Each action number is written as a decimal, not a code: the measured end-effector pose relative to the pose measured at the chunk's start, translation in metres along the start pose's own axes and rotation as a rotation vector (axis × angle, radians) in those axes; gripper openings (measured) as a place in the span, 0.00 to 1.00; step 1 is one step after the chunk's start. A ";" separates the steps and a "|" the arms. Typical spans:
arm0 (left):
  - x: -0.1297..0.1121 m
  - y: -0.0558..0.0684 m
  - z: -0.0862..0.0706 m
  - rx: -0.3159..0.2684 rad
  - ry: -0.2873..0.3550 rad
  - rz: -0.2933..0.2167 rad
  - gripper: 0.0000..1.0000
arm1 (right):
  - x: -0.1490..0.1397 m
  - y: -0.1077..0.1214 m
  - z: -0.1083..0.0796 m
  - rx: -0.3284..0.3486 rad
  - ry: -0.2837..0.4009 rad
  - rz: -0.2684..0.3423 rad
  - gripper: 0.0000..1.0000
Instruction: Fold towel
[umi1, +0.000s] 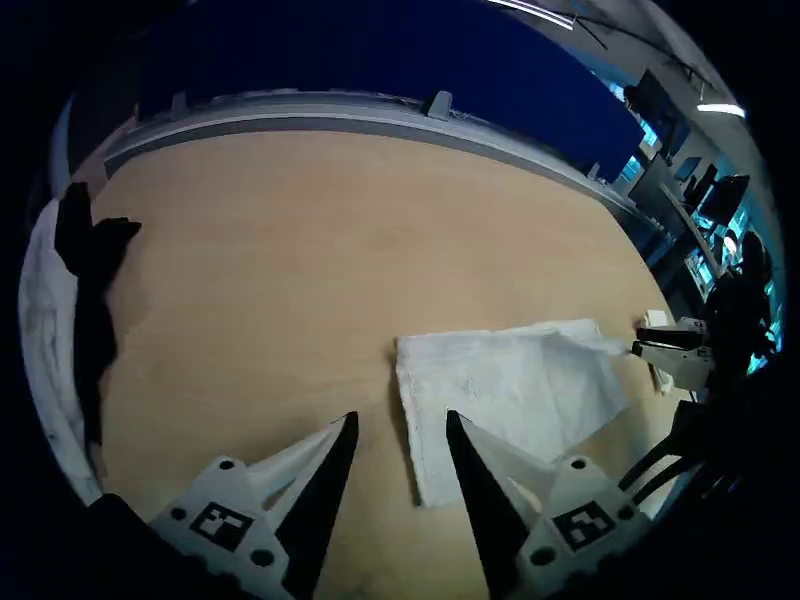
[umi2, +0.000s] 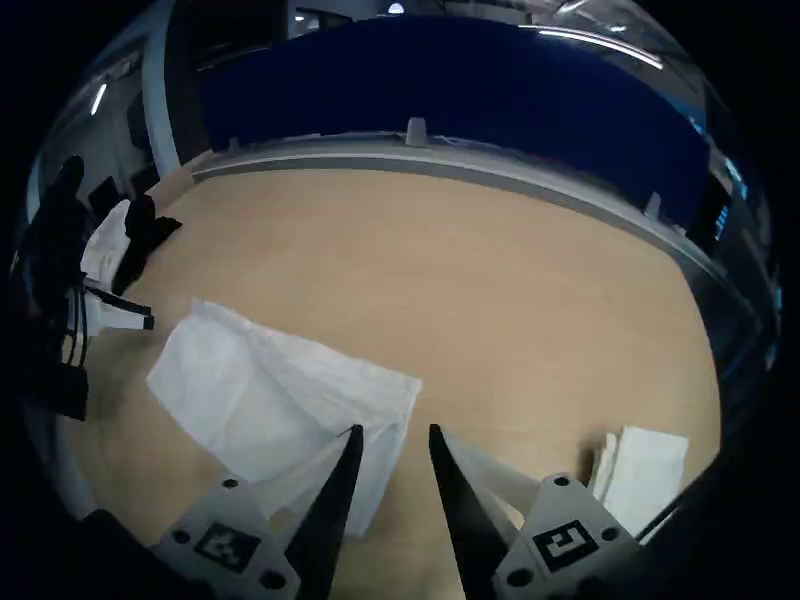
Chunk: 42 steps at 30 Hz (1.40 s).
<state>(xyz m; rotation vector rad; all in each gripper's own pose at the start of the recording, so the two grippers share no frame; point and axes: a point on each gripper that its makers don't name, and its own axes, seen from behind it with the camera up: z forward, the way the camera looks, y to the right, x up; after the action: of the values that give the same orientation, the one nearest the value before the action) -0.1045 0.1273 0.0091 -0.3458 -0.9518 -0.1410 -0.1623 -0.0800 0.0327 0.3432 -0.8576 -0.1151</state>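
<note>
White towel (umi1: 510, 390) lies flat on the wooden table (umi1: 300, 250), one flap doubled over, between the two grippers. Left gripper (umi1: 400, 415): jaws moderately parted, gripping nothing, tips at the towel's edge. Right gripper (umi2: 393, 428): jaws parted likewise, empty, tips at the towel's corner; a folded white cloth stack (umi2: 645, 465) lies near its right finger.

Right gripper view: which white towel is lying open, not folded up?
The big towel left of the gripper, spread out flat; the small towel at right is a folded stack.
</note>
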 end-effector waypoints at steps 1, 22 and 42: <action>-0.002 0.000 -0.001 0.000 0.000 0.000 0.67 | -0.001 0.000 -0.002 -0.001 0.001 0.000 0.60; -0.054 -0.008 -0.050 0.046 0.003 -0.036 0.93 | -0.046 -0.024 -0.024 0.038 -0.040 -0.041 0.90; -0.103 -0.011 -0.085 0.071 -0.007 -0.136 0.92 | -0.083 -0.040 -0.010 0.088 -0.119 -0.067 0.24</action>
<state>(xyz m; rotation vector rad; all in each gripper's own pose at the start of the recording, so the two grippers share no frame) -0.1010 0.0837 -0.1177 -0.2158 -0.9846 -0.2297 -0.2068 -0.0952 -0.0468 0.4509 -0.9711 -0.1613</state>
